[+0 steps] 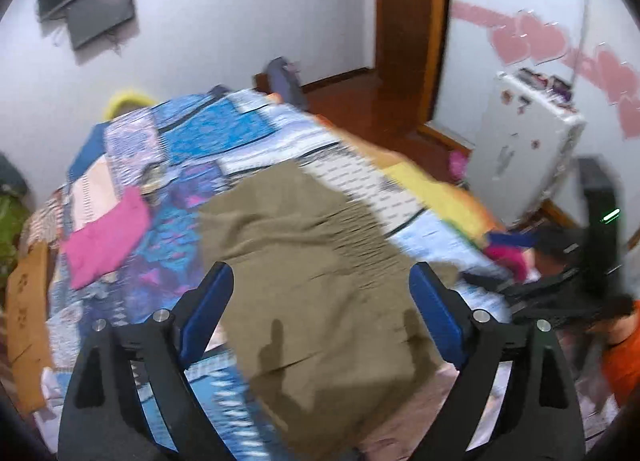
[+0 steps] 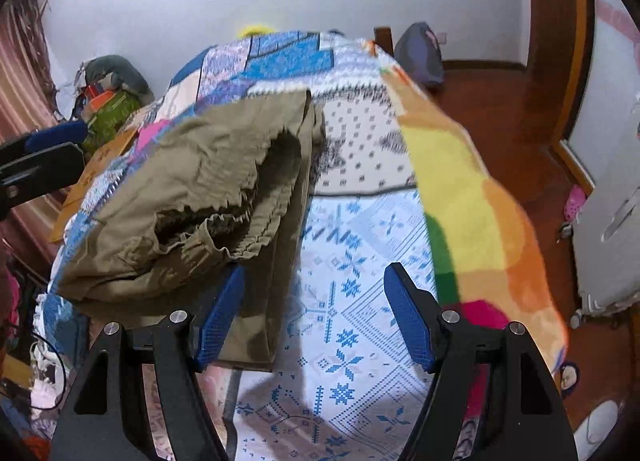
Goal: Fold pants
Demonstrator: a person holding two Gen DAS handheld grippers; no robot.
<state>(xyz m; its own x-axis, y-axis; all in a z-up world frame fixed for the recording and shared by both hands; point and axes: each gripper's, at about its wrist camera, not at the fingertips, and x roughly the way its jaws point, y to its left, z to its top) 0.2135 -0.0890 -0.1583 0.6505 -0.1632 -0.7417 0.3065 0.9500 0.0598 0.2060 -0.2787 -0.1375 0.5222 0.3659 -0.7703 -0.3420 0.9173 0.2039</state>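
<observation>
1. One garment in play: khaki pants (image 2: 192, 197), lying on the bed as a thick layered bundle, elastic waistband puckered and facing the right gripper. Judged folded at least once; the stack looks loose and uneven, so squaring up or a last fold may remain.
2. Left gripper (image 1: 320, 301): jaws spread wide, nothing pinched. The pants spread ahead of and below it, cloth running between the two fingers without either pad pressing on it. Reads as released.
3. Right gripper (image 2: 312, 317): jaws apart, empty. The bundle sits ahead and to its left; the left finger (image 2: 220, 317) is just at the near edge of the cloth, whether it touches I cannot tell. Only the quilt (image 2: 352, 261) lies between the jaws.
4. Outward: pink cloth (image 1: 108, 237) lies ahead-left of the left gripper, apart from the pants; a rainbow blanket (image 2: 472, 197) runs ahead-right of the right gripper along the bed edge.
</observation>
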